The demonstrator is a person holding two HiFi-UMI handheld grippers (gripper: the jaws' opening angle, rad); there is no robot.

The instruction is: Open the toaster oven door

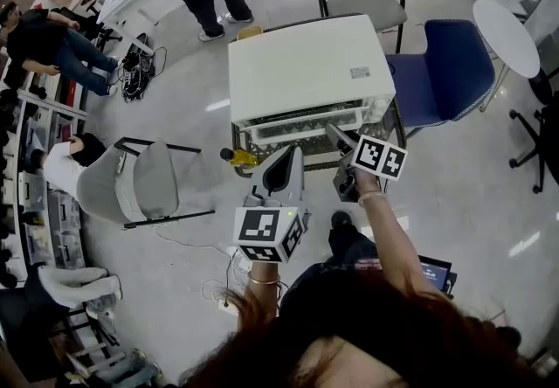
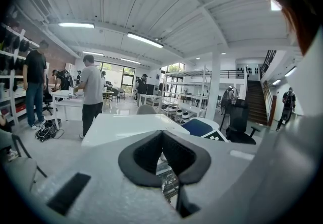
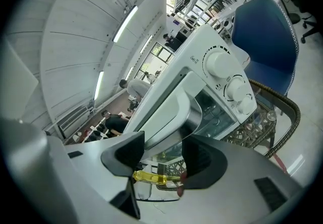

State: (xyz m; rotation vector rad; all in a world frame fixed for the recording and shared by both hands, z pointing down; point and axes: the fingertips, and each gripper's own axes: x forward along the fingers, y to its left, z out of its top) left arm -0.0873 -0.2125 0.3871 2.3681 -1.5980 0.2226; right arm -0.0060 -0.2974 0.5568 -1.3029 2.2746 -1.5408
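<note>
Now the right gripper (image 3: 162, 143) is pinching the pale bar handle (image 3: 174, 109) of the white box-shaped toaster oven (image 1: 306, 72), while the left gripper (image 2: 162, 137) is hovering nearer, jaws pressed together.

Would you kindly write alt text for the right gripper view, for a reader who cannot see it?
The right claw straddles the door handle of a white toaster oven; whether it grips is unclear. The door looks shut, three knobs beside it, a blue chair behind.
</note>
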